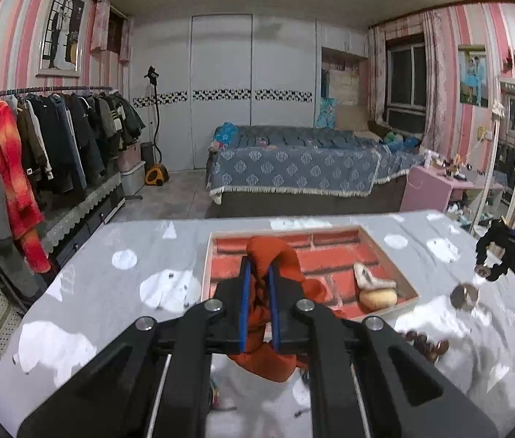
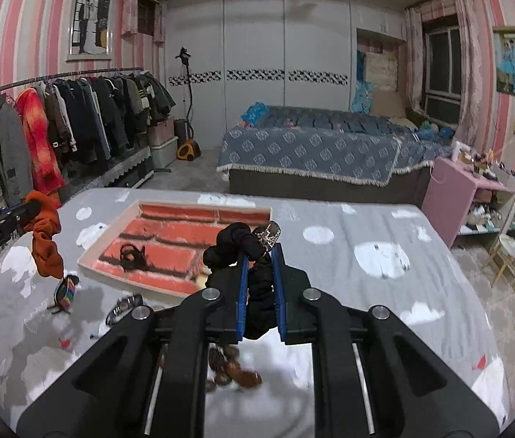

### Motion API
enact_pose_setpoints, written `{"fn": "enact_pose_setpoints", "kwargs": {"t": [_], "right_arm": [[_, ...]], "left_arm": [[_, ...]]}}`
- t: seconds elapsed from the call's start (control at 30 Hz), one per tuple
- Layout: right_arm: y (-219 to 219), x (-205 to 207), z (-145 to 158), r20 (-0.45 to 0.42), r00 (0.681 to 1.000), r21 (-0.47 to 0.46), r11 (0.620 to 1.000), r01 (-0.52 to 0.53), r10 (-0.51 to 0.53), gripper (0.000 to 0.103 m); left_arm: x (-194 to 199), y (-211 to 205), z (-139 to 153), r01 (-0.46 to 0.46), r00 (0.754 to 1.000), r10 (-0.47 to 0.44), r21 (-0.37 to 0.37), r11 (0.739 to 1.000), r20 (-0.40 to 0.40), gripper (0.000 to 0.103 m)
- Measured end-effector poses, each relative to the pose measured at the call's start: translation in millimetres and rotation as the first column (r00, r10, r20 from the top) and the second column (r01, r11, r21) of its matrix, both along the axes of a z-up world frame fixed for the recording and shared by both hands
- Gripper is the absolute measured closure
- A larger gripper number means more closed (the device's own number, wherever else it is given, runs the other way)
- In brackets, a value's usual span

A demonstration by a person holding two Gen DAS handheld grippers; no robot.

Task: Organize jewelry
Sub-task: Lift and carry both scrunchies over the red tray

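Observation:
My left gripper (image 1: 258, 266) is shut on an orange fabric scrunchie (image 1: 279, 255) and holds it above the near edge of the shallow tray with a red brick-pattern floor (image 1: 334, 255). My right gripper (image 2: 259, 253) is shut on a black scrunchie with a patterned tag (image 2: 237, 242), held over the tray's near right corner (image 2: 184, 248). A cream scrunchie and a tan one (image 1: 376, 290) lie in the tray. A black hair tie (image 2: 133, 255) also lies in it. The left gripper with the orange scrunchie (image 2: 46, 233) shows at the left of the right wrist view.
The table has a grey cloth with white cloud shapes (image 2: 381, 255). On it lie a brown bead bracelet (image 2: 230, 363), a rainbow-striped clip (image 2: 65, 290), a dark bangle (image 2: 124, 306) and a round metal piece (image 1: 464, 294). A bed (image 1: 293, 168) and clothes rack (image 1: 38, 138) stand beyond.

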State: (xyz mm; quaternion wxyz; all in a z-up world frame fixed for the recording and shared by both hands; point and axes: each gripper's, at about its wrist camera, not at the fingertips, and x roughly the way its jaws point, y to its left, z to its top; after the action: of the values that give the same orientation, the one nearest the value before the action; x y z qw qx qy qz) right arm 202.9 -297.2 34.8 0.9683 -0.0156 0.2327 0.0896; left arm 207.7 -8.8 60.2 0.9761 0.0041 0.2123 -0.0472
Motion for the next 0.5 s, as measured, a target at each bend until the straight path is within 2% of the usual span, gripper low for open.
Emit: {"fn": "enact_pose_setpoints", "kwargs": {"t": [0.2,0.37,0.5], "right_arm": [[17.4,19.6,30.3,0.07,0.997,0.016,0.999,-0.041,0.039,0.09],[30.5,38.3,52.0,0.124,0.991,0.037,0.998,-0.059,0.054,0.09],[41.4,57.8,52.0,0.127,0.99,0.011,0.998,-0.063,0.061,0.09]], "left_arm": [[22.3,-0.8,23.8,0.004,0.998,-0.002,-0.041,0.999,0.055,0.094],[38.4,-2.9,42.1,-0.006,0.995,0.011,-0.045,0.999,0.103,0.094],[54.6,-7.1,41.5,-0.001,0.996,0.004,-0.028,1.0,0.091,0.094]]}}
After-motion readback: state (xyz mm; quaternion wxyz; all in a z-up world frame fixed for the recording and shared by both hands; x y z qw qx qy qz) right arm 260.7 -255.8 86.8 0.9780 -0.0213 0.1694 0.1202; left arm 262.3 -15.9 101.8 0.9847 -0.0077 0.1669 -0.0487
